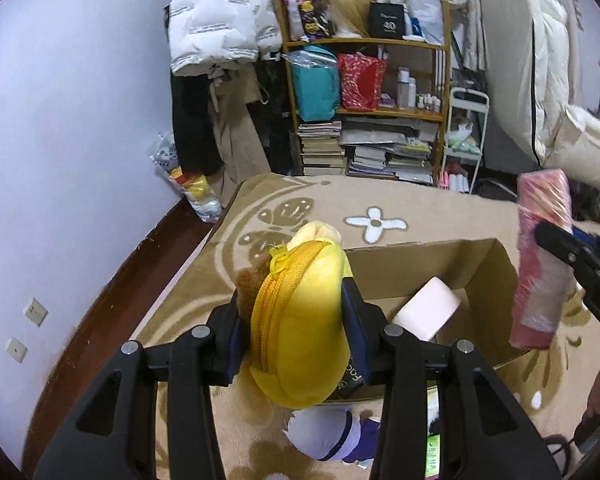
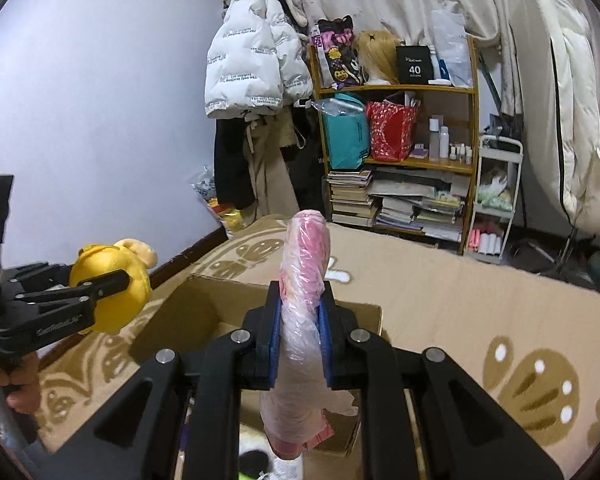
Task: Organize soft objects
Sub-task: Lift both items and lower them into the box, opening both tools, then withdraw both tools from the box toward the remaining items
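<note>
Cardboard box (image 1: 480, 276): open on the carpet (image 1: 440, 208); holds a pale roll (image 1: 428, 314); partly filled.
Left gripper (image 1: 296, 320): jaws pinching the yellow plush pouch (image 1: 300, 320) above the box's near edge.
Right gripper (image 2: 300, 332): jaws pinching the pink plastic-wrapped bundle (image 2: 304, 280) over the box.
Remaining: both items unreleased; purple plush (image 1: 340, 436) outside.
Writing: "40" on black shelf box (image 2: 414, 66).

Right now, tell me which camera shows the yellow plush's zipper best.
The left wrist view: the yellow plush fills the left gripper, zipper facing the lens. The right wrist view shows the plush small, side-on, without a visible zipper.
</note>
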The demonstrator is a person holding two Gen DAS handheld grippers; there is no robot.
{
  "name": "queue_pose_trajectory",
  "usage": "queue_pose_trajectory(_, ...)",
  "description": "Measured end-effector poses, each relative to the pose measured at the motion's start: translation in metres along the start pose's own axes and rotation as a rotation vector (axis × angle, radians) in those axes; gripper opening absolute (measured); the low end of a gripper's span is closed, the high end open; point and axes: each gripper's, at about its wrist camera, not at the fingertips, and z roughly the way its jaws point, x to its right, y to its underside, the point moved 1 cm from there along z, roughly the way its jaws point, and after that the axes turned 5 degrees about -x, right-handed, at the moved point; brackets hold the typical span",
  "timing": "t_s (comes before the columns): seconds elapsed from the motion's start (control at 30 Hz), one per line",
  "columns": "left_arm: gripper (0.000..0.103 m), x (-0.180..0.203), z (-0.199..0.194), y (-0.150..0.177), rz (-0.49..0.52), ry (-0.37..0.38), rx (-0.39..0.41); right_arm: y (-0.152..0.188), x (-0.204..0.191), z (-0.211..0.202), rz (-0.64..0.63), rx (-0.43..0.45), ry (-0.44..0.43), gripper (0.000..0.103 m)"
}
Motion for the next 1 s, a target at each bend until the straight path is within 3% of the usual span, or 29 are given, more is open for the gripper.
queue_pose_trajectory(0.13,0.042,0.010,0.010,0.001,0.027,0.008,-0.013,0.002,-0.003,0.018,-0.035,-0.017,0.012,0.017)
queue_pose_trajectory(0.27,0.044,0.015,0.025,0.006,0.033,0.005,-0.038,0.012,0.006,0.038,0.008,-0.080,-0.016,0.017)
queue_pose_trajectory(0.47,0.053,0.020,0.038,0.010,0.029,0.001,-0.065,0.017,0.017,0.042,0.042,-0.092,-0.027,0.020)
queue_pose_trajectory(0.6,0.071,0.018,0.043,0.012,0.014,0.008,-0.080,0.020,0.026,0.045,0.084,-0.106,-0.020,0.024)
queue_pose_trajectory(0.67,0.077,0.018,0.044,0.011,0.009,-0.014,-0.077,0.020,0.027,0.044,0.086,-0.109,-0.019,0.032)
queue_pose_trajectory(0.73,0.082,0.018,0.043,0.011,0.011,-0.037,-0.076,0.019,0.028,0.042,0.090,-0.106,-0.019,0.056)
queue_pose_trajectory(0.87,0.092,0.014,0.039,0.012,0.009,-0.069,-0.072,0.019,0.030,0.033,0.110,-0.093,-0.019,0.072)
queue_pose_trajectory(0.93,0.096,0.012,0.035,0.013,0.001,-0.075,-0.068,0.020,0.031,0.026,0.122,-0.090,-0.022,0.088)
queue_pose_trajectory(1.0,0.099,0.009,0.030,0.012,-0.007,-0.080,-0.067,0.022,0.031,0.020,0.129,-0.083,-0.025,0.092)
